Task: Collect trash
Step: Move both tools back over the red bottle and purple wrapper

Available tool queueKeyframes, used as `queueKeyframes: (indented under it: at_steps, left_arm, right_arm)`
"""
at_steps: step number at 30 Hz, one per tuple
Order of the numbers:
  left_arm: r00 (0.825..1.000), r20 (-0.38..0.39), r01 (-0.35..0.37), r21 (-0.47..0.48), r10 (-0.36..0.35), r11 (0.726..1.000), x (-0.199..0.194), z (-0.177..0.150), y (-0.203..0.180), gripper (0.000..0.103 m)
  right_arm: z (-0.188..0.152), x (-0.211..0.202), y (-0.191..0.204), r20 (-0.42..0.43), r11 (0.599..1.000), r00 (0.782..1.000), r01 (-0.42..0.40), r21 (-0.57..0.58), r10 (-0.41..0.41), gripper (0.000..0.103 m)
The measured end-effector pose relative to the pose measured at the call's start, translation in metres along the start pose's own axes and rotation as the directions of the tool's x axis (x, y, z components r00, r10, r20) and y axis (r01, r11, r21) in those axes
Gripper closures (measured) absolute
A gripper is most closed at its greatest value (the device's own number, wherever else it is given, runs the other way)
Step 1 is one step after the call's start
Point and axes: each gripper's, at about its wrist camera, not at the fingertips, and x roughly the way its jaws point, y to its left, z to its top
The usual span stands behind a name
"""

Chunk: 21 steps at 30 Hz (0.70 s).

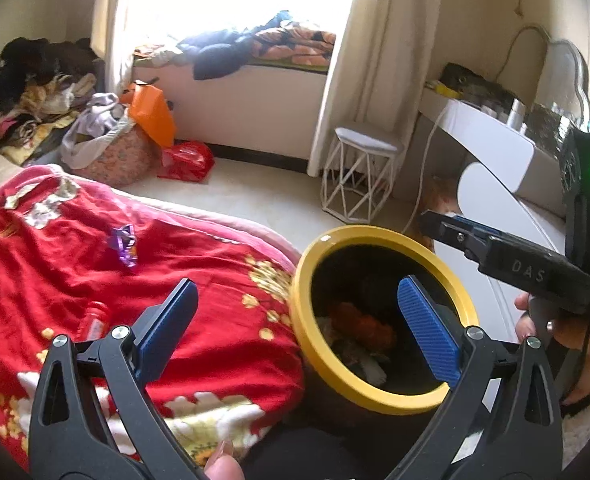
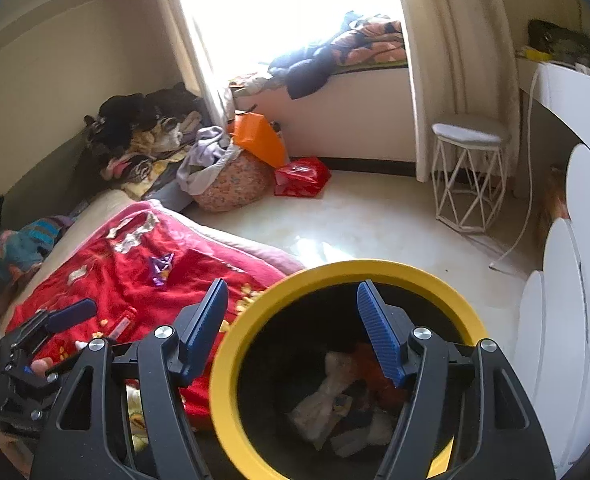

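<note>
Both the left tool (image 1: 297, 320) and right tool (image 2: 291, 330) gape released, empty, over the yellow-rimmed bin (image 2: 231, 344) of trash at the bed's edge. A purple wrapper (image 1: 125, 245) lies mid-bed on the red blanket (image 1: 199, 320); beyond, pale floor (image 2: 375, 216), stool (image 2: 469, 172), bright window.

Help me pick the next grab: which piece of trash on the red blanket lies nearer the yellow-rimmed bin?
The clear tube, just beside the left gripper; the purple wrapper lies farther up the red blanket.
</note>
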Motion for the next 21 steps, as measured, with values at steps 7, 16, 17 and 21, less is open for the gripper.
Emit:
queueKeyframes:
  at_steps: [7,16,17,21]
  left_arm:
    - [0.998,0.036,-0.058,-0.051,0.06,0.997,-0.015,0.002,0.031,0.011]
    - [0.99,0.05,-0.121,-0.134,0.129,0.984,-0.03,-0.002,0.08,0.011]
    - [0.989,0.049,-0.132,-0.144,0.14,0.981,-0.031,-0.003,0.087,0.011]
    - [0.983,0.038,-0.168,-0.184,0.177,0.969,-0.036,-0.008,0.111,0.011]
  right_arm:
    - [0.01,0.013,0.035,-0.008,0.997,0.999,-0.037,-0.073,0.037,0.038]
    - [0.022,0.039,0.089,-0.033,0.982,0.995,-0.097,-0.164,0.093,0.038]
    - [0.023,0.043,0.097,-0.036,0.979,0.995,-0.103,-0.175,0.098,0.038]
    - [0.026,0.059,0.117,-0.06,0.971,0.99,-0.135,-0.198,0.125,0.038]
